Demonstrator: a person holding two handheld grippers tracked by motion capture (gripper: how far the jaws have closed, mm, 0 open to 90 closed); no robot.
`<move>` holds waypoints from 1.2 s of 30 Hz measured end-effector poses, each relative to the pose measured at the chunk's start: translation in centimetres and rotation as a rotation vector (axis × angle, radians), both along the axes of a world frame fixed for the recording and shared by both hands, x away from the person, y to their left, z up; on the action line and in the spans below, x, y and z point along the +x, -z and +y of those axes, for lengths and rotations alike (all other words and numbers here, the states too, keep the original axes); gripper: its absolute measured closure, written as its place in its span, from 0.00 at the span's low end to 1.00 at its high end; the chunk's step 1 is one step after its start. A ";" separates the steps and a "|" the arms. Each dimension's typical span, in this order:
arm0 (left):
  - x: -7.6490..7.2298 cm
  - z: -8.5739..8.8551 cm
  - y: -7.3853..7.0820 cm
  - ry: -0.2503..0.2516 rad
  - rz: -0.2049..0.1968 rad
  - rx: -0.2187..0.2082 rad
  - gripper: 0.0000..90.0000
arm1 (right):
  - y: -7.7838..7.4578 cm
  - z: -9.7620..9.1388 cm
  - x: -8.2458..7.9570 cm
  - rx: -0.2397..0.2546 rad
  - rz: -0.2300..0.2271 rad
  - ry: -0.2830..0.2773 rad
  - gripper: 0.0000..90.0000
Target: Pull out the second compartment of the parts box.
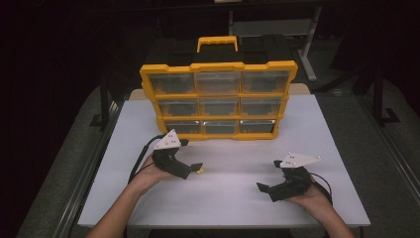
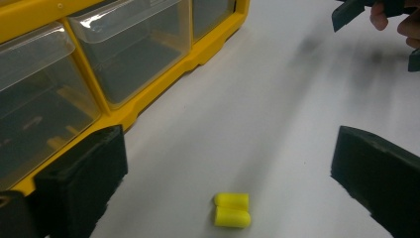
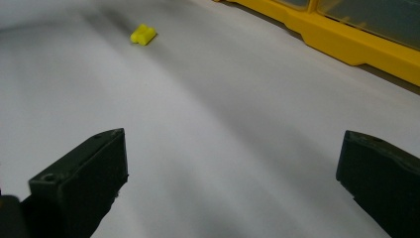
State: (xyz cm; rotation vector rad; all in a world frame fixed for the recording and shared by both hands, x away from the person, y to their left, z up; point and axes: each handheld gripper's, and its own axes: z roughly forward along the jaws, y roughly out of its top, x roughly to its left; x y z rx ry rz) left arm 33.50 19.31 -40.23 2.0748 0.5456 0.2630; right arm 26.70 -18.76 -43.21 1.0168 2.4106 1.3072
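White bench (image 1: pixel 228 193): yellow organiser (image 1: pixel 218 99) at rear. Two earplugs (image 2: pixel 232 209) lie before the left tool (image 2: pixel 228 168), wide open, empty. Right tool (image 3: pixel 233 183) wide open, empty.

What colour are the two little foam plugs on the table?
Bright yellow foam earplugs, clearest in the left gripper view.

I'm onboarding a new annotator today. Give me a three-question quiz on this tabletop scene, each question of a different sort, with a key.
1. True or false: the left gripper is shut on the yellow earplugs.
2. Multiple choice: the drawer organizer has clear drawers in A) two rows of two, B) three rows of three, C) one row of five.
3. Fill in: the earplugs lie on the white ____, nearer the ____ gripper than the right gripper.

Key: 1 false, its jaws stand open with the earplugs lying between them; 2 B; 3 table, left.
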 end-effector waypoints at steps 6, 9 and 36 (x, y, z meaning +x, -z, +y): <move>0.1 -0.2 -0.1 -0.002 -0.008 -0.002 0.03 | 0.0 0.0 0.0 -0.001 0.001 -0.002 0.00; 0.3 -0.5 -0.2 -0.006 -0.014 -0.005 0.03 | 0.0 0.0 0.0 -0.001 0.004 -0.003 0.00; 1.2 -2.1 -0.5 0.004 -0.024 -0.015 0.00 | 0.0 0.0 0.0 -0.004 0.004 -0.007 0.00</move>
